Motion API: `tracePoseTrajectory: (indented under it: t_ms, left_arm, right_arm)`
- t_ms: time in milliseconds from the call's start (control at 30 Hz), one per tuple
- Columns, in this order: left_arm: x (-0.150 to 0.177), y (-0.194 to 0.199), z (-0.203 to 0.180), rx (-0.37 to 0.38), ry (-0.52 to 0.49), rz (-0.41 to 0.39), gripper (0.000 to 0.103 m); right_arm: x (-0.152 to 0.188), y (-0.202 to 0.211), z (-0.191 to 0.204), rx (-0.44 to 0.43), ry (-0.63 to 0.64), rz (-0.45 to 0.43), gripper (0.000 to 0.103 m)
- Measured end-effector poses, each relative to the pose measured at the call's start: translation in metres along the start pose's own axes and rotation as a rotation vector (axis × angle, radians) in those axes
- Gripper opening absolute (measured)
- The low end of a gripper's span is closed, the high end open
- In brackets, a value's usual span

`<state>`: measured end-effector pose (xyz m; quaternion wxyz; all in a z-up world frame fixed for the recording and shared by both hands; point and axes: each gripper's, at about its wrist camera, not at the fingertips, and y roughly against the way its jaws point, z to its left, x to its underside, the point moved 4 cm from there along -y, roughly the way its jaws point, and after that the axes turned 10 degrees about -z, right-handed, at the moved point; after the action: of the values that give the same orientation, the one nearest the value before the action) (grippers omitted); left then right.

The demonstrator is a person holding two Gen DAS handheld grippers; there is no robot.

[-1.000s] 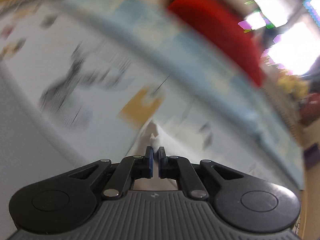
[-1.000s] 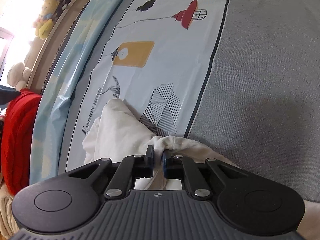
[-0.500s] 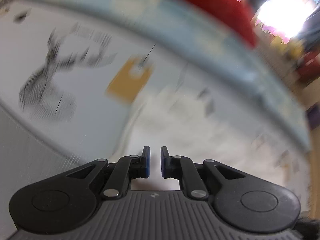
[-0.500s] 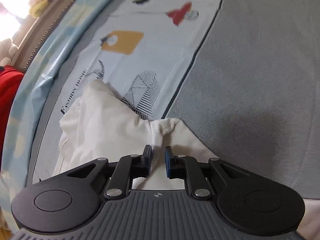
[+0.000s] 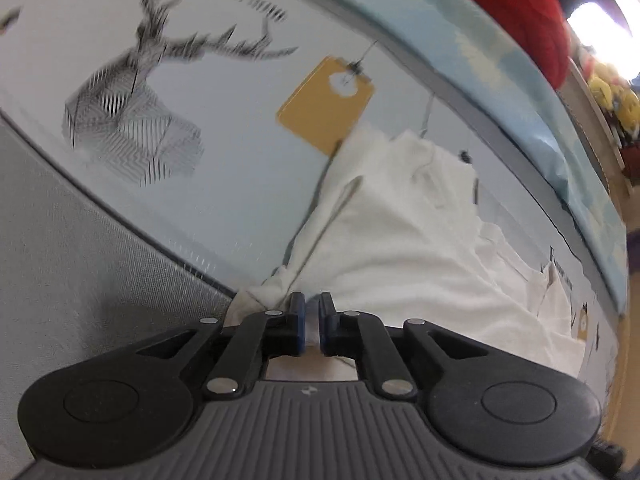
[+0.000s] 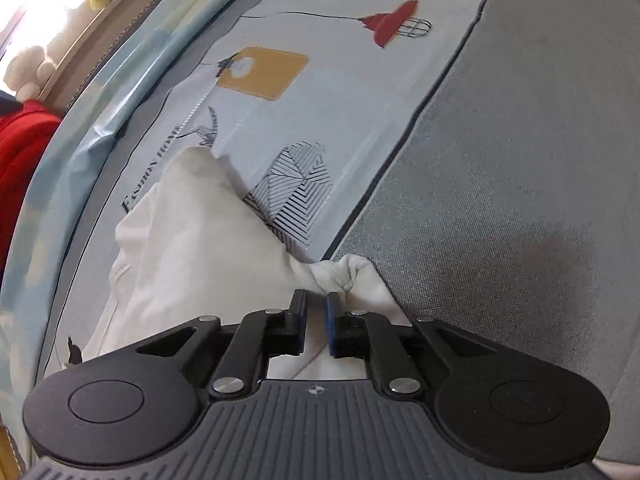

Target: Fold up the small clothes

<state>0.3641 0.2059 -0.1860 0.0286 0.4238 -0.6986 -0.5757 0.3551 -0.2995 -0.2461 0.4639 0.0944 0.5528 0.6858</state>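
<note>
A small white garment (image 5: 400, 236) lies rumpled on a printed light-blue sheet (image 5: 240, 168). In the left wrist view my left gripper (image 5: 311, 309) sits low over the garment's near edge, its jaws slightly apart with nothing between them. In the right wrist view the same white garment (image 6: 192, 248) lies at the left, with a bunched corner just past my right gripper (image 6: 317, 307). The right jaws stand a little apart and hold nothing.
A grey fabric surface (image 6: 520, 160) borders the printed sheet (image 6: 320, 100). A red knitted item (image 5: 516, 12) and plush toys (image 6: 28, 68) lie beyond the sheet's far edge. Printed deer (image 5: 132, 108) and yellow tag (image 5: 328, 104) mark the sheet.
Both grippers were shut on the white garment a second ago and have opened slightly, releasing it. The garment has settled on the sheet. The left view has swung and dropped lower.
</note>
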Motion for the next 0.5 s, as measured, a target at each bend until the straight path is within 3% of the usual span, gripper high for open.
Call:
tracePoseTrajectory:
  t_ms: [167, 333, 400, 500]
  left_arm:
    - [0.004, 0.034, -0.018, -0.014, -0.136, -0.048, 0.011]
    - [0.023, 0.107, -0.039, -0.045, -0.362, -0.171, 0.015]
    - [0.034, 0.138, -0.037, -0.039, -0.380, -0.190, 0.025]
    - [0.053, 0.178, -0.029, -0.010, -0.384, -0.207, 0.026]
  right_arm:
    - [-0.014, 0.039, 0.014, -0.004, 0.025, -0.083, 0.016]
    - [-0.030, 0.116, 0.034, -0.145, 0.124, -0.195, 0.022]
    - [-0.029, 0.147, 0.034, -0.187, 0.184, -0.218, 0.022]
    - [-0.026, 0.193, 0.022, -0.242, 0.260, -0.236, 0.024]
